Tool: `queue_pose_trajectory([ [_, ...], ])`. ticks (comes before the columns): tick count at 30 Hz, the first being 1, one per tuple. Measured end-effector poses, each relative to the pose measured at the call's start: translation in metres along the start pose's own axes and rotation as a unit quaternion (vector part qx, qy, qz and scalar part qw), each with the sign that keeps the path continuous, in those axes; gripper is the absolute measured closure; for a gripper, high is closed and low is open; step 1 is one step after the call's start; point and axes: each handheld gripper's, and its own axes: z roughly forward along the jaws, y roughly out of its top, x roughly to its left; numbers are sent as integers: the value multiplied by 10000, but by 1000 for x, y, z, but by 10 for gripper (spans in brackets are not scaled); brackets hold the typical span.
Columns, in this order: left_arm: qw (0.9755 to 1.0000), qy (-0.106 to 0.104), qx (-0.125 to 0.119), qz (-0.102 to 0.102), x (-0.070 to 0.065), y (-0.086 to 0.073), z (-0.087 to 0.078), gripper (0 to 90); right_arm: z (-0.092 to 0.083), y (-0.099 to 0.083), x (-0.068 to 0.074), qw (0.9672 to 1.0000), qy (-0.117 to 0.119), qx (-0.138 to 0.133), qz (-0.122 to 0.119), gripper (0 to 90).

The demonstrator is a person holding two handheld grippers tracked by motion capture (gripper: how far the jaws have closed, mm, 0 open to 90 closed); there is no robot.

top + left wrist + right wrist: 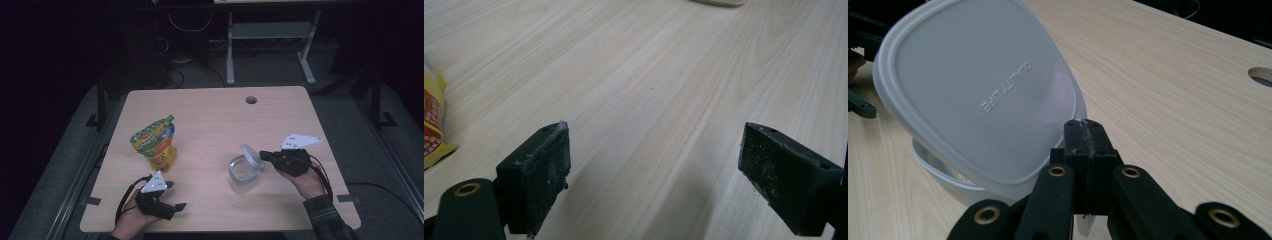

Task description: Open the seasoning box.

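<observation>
We're looking along the right gripper (1087, 131), jaws pressed together w/ the edge of a white lid (975, 95) pinched between the pads. Taking the lid as our landmark: it tilts up, raised edge top-left, embossed lettering across its middle. Right under its lower rim sits the clear container (948, 182), its rim just below the lid edge; can't tell if they touch. The wooden table (1168, 95) spreads behind and to the right of the lid, w/ a round hole (1261, 75) well apart at the far right edge. Left of the lid, dark parts of the other gripper (860, 107) poke in near the frame edge.
</observation>
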Motion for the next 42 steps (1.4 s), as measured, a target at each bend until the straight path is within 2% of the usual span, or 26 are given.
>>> queue_pose_trajectory([
  [10,10000,2,-13,-10,0,0,0,129,3,-4,-1,9999,16,121,31,900],
  [21,10000,5,-9,-5,0,0,0,129,4,-11,-4,9997,121,101,159,900],
  [31,10000,4,-2,-25,0,0,0,129,-5,-15,-11,9996,6,67,272,900],
  [42,10000,-10,13,-60,1,-1,-2,129,-17,-26,-12,9991,-110,109,382,884],
])
